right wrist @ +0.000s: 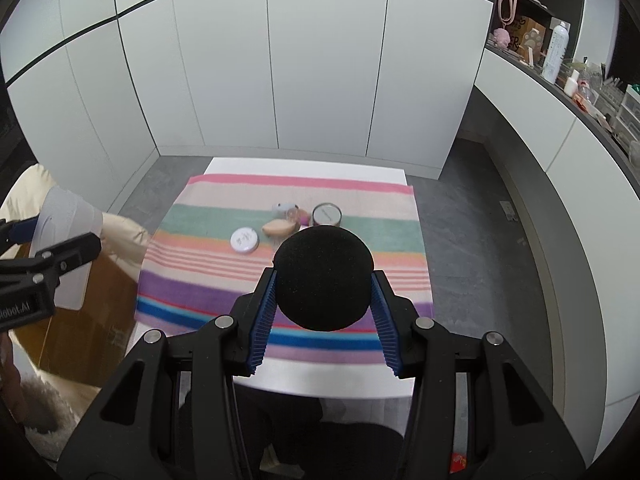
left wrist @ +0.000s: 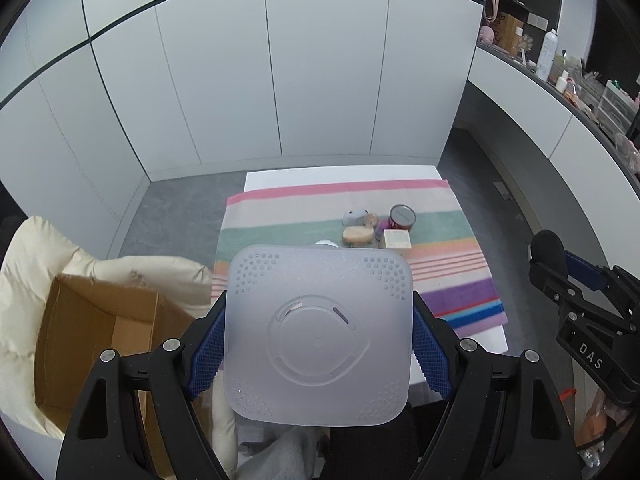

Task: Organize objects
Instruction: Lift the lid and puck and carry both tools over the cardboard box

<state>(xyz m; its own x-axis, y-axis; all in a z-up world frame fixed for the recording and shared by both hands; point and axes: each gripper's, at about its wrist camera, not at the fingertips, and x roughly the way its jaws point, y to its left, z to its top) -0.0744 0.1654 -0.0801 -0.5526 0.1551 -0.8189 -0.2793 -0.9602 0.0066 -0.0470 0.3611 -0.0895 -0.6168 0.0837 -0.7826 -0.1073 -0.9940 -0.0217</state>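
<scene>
White floor-to-ceiling cabinet panels [right wrist: 320,60] close off the back of the room, and a long white counter with a dark top [right wrist: 560,92] curves along the right, crowded with bottles and small containers. The floor [right wrist: 472,216] is grey. In the middle stands a white table [right wrist: 320,380] covered by a striped cloth [right wrist: 360,236] in pink, green, peach, purple and blue bands. Left of the table an open cardboard box [left wrist: 100,332] sits against a cream padded coat [left wrist: 40,264]. The left gripper [left wrist: 318,340] holds a frosted, translucent square lid with rounded corners [left wrist: 318,332], its blue pads pressed to two opposite edges; the lid has clusters of small holes at the corners and a raised ring in the centre, and it hangs over the near left edge of the table, beside the box. The right gripper [right wrist: 324,284] clamps a black round sponge puff [right wrist: 324,276] between its blue pads, above the near part of the cloth. On the cloth's green and peach bands lies a loose cluster: a dark round tin with a grey lid [right wrist: 326,214], a cream square box [left wrist: 397,239], a white round compact [right wrist: 244,240], a beige teardrop sponge [right wrist: 280,227], a small purple piece [right wrist: 306,220] and a pale bluish item [right wrist: 282,208] behind them.
</scene>
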